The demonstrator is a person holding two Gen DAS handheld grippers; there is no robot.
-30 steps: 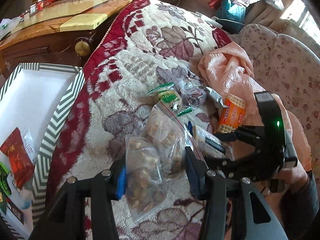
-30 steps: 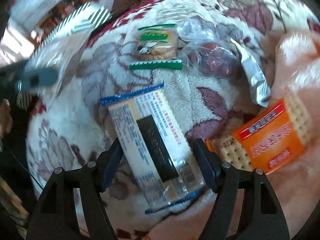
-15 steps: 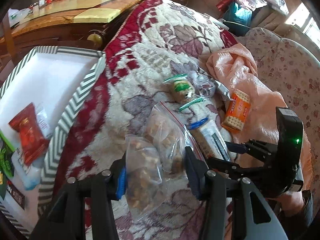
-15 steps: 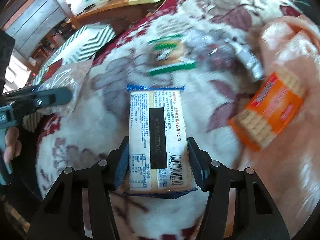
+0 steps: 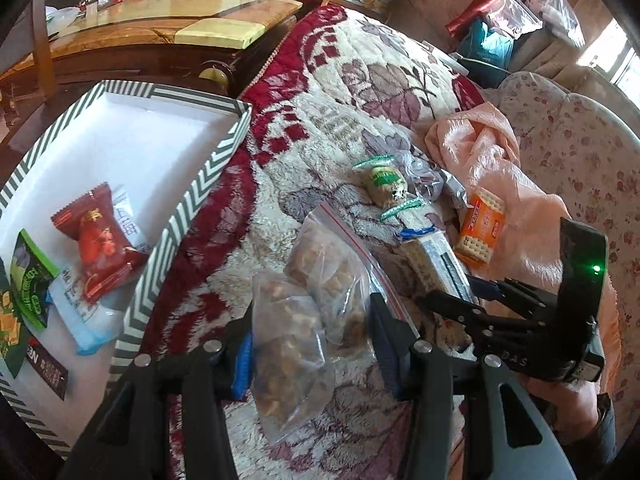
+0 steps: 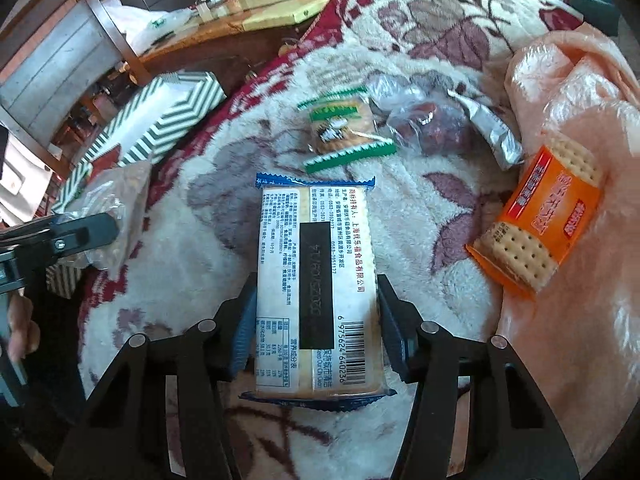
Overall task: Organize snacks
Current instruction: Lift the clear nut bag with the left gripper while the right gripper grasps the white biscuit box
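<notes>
Our left gripper clamps a clear zip bag of brown snacks between its fingers, above the floral blanket beside the striped box. Our right gripper pinches a cracker packet, cream with blue crimped ends, label and barcode facing up. Both grippers point forward over the blanket, the right one level.

striped box cut off at left edge.
</notes>
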